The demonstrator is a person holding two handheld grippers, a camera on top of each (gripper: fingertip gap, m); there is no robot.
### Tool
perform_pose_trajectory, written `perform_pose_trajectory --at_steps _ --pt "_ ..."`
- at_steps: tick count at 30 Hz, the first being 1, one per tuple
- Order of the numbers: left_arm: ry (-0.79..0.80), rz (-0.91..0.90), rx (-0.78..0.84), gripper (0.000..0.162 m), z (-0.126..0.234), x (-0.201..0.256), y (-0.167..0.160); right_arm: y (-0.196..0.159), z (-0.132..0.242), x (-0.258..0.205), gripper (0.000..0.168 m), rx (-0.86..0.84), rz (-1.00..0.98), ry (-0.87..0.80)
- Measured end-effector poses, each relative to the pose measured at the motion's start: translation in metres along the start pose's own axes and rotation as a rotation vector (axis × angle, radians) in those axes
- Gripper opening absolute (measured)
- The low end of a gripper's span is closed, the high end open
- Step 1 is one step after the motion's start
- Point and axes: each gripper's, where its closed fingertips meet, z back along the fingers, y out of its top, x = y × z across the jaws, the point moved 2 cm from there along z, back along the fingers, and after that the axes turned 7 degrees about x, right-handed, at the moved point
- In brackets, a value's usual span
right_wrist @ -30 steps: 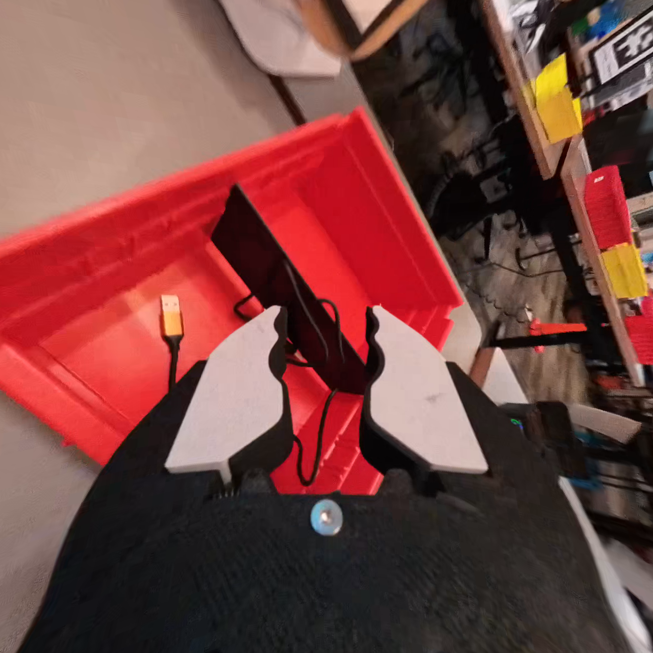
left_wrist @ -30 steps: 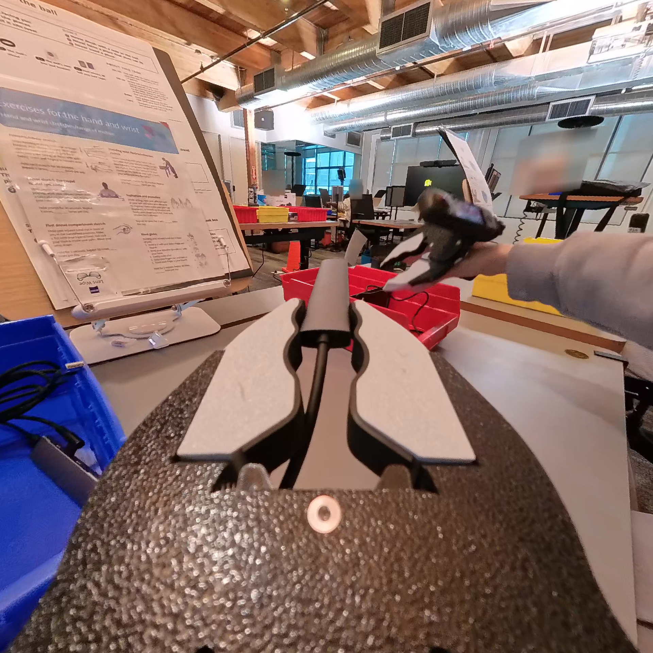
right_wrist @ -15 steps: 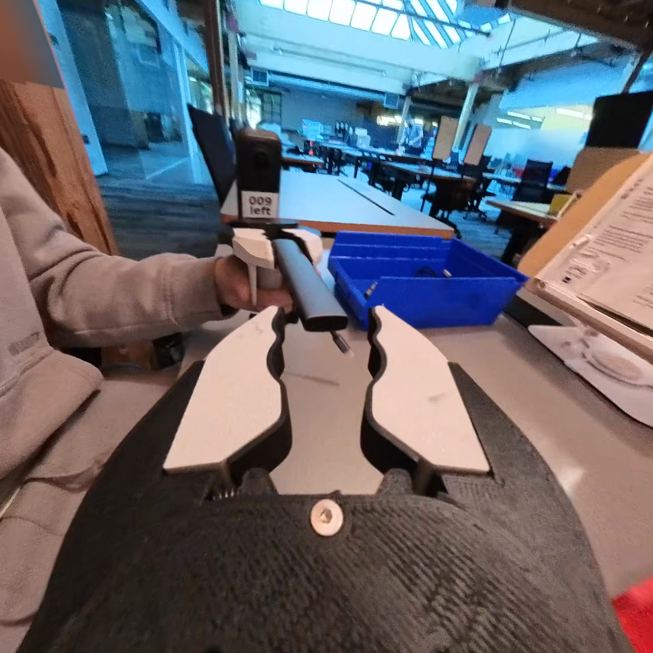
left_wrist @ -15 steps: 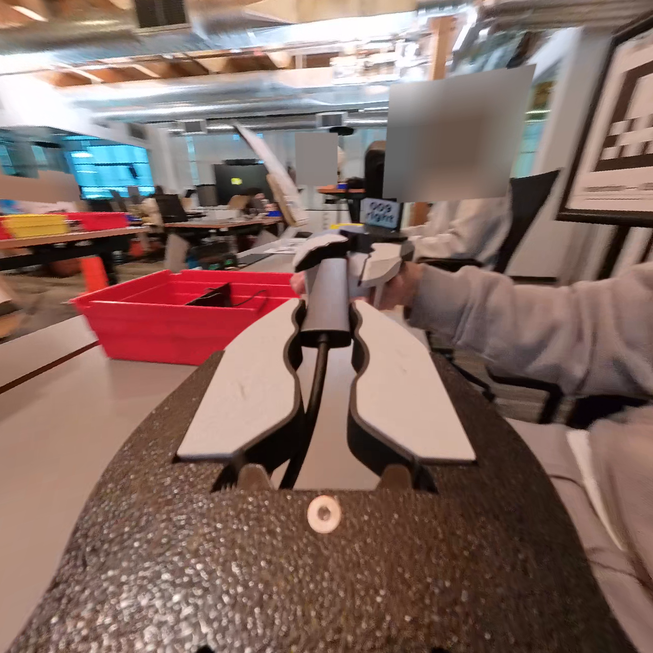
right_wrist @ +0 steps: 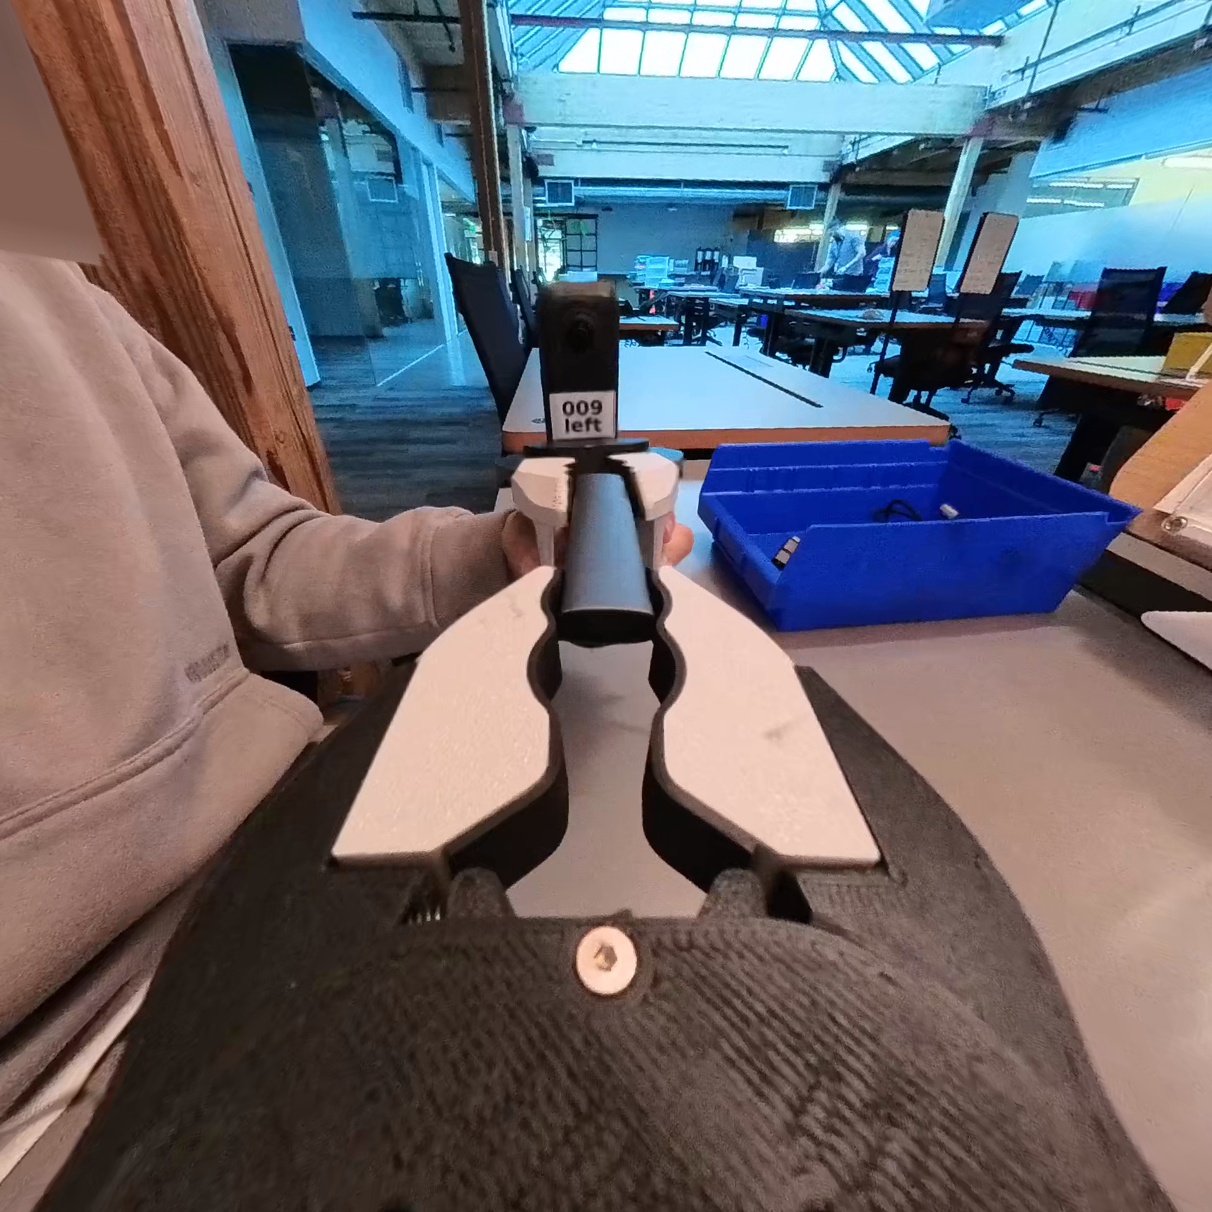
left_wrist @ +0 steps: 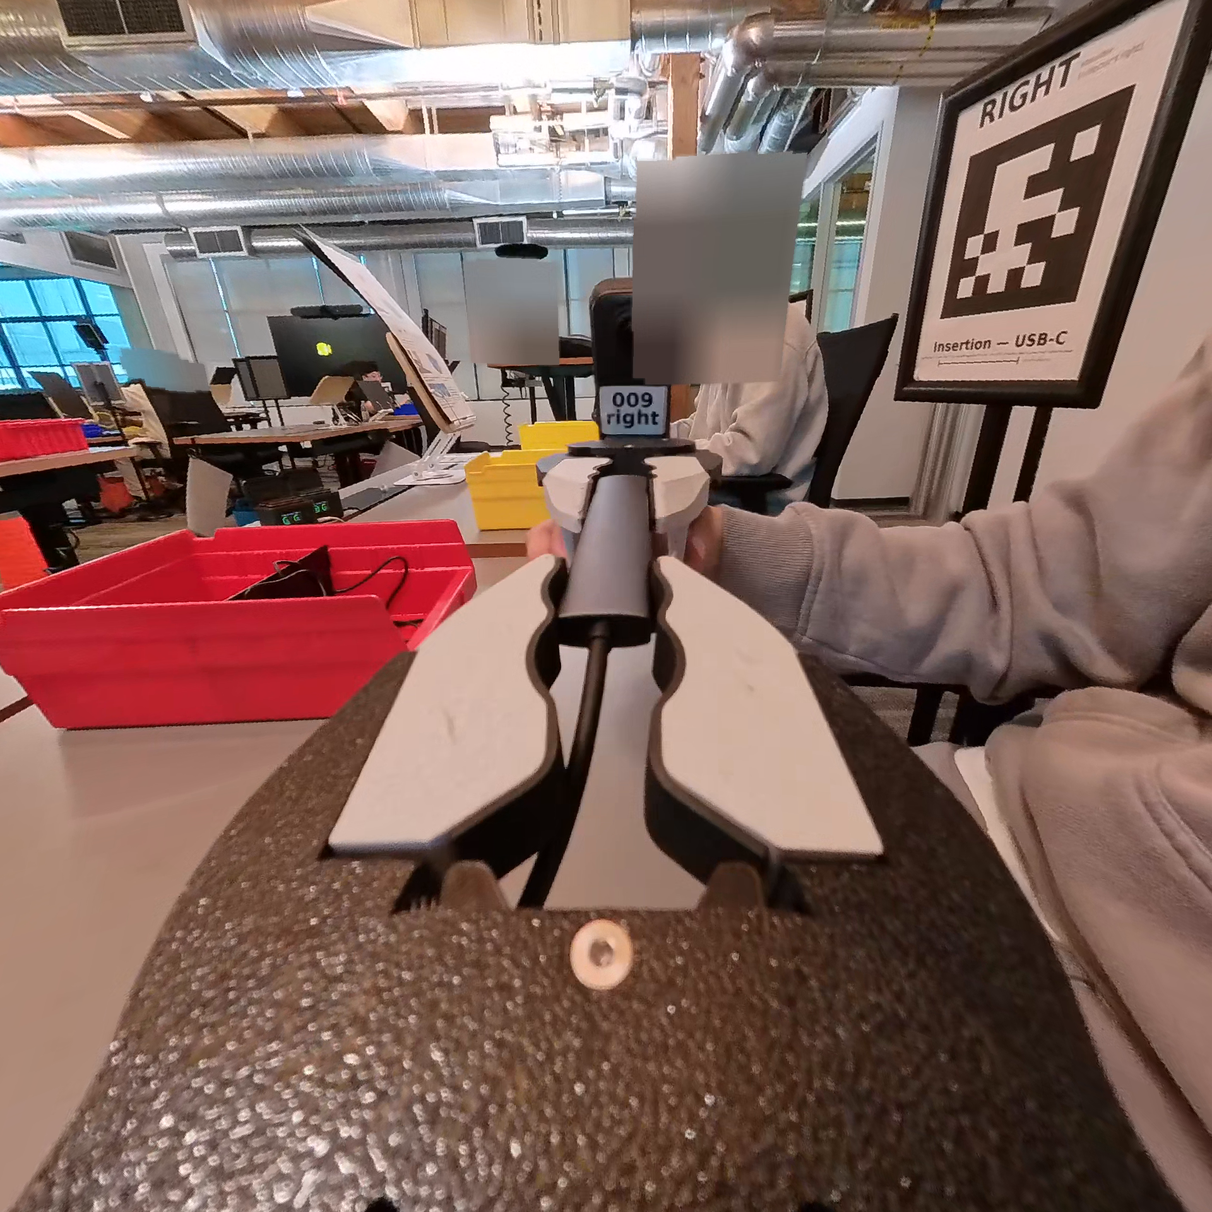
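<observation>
A dark grey bar-shaped hub (left_wrist: pixel 613 544) with a black cable (left_wrist: pixel 584 708) at its near end is held level above the table, between my two grippers, which face each other. My left gripper (left_wrist: pixel 606 570) is shut on the cable end of the hub. My right gripper (right_wrist: pixel 605 577) is shut on the hub's other end (right_wrist: pixel 600 544), both pads pressed on its sides. Each gripper shows in the other's view: the right gripper (left_wrist: pixel 623 485) behind the hub in the left wrist view, the left gripper (right_wrist: pixel 593 485) in the right wrist view.
A red bin (left_wrist: pixel 197 649) with a black pouch and cable stands on the grey table to the left. A blue bin (right_wrist: pixel 918 564) with small parts is on the right. Yellow bins (left_wrist: pixel 502 485) and a framed marker sign (left_wrist: pixel 1036 216) stand behind. Grey sleeves flank both views. There is about 5 cm between the tips of the two grippers.
My right gripper swung from over the red bin to face the left gripper and shut on the hub's free end. My left gripper turned right, still gripping the hub.
</observation>
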Motion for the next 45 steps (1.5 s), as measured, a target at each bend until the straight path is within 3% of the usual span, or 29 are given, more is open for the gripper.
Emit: perform_pose_trajectory --at_steps 2,4,5,10,14,16,23,28,31,36,41,44,45 --pt "0.108 -0.045 0.037 0.045 0.0 -0.011 0.005 0.009 0.001 0.004 0.023 0.04 0.015 -0.047" --pt "0.25 -0.147 0.1 0.08 0.004 -0.021 0.018 0.019 0.011 0.021 0.024 0.049 0.046 -0.131" --pt "0.301 -0.198 0.122 0.084 0.006 -0.024 0.025 0.027 0.019 0.032 0.023 0.067 0.066 -0.198" --pt "0.471 -0.421 0.083 0.089 0.015 -0.031 0.046 0.085 0.079 0.108 0.023 0.135 0.172 -0.593" --pt "0.452 -0.364 0.064 0.085 0.015 -0.036 0.032 0.125 0.109 0.164 0.023 0.141 0.215 -0.772" --pt "0.465 -0.323 0.066 0.083 0.017 -0.042 0.025 0.127 0.117 0.197 0.023 0.088 0.16 -0.834" --pt "0.497 -0.261 0.031 0.077 0.024 -0.055 0.006 0.06 0.129 0.296 0.024 -0.228 0.004 -0.904" --pt "0.505 -0.247 -0.007 0.075 0.026 -0.061 -0.007 0.019 0.142 0.342 0.023 -0.255 -0.109 -0.996" --pt "0.504 -0.23 -0.018 0.074 0.025 -0.063 -0.014 -0.012 0.176 0.365 0.044 -0.377 -0.146 -1.192" --pt "0.495 -0.216 -0.043 0.073 0.022 -0.064 -0.024 -0.009 0.221 0.37 0.054 -0.373 -0.13 -1.371" --pt "0.499 -0.177 -0.029 0.072 0.024 -0.067 -0.028 -0.032 0.252 0.358 0.067 -0.642 -0.192 -1.344" --pt "0.507 -0.169 -0.027 0.072 0.027 -0.069 -0.028 -0.028 0.258 0.352 0.049 -0.683 -0.14 -1.339" --pt "0.509 -0.172 -0.029 0.072 0.027 -0.069 -0.028 -0.029 0.257 0.351 0.052 -0.703 -0.145 -1.308"
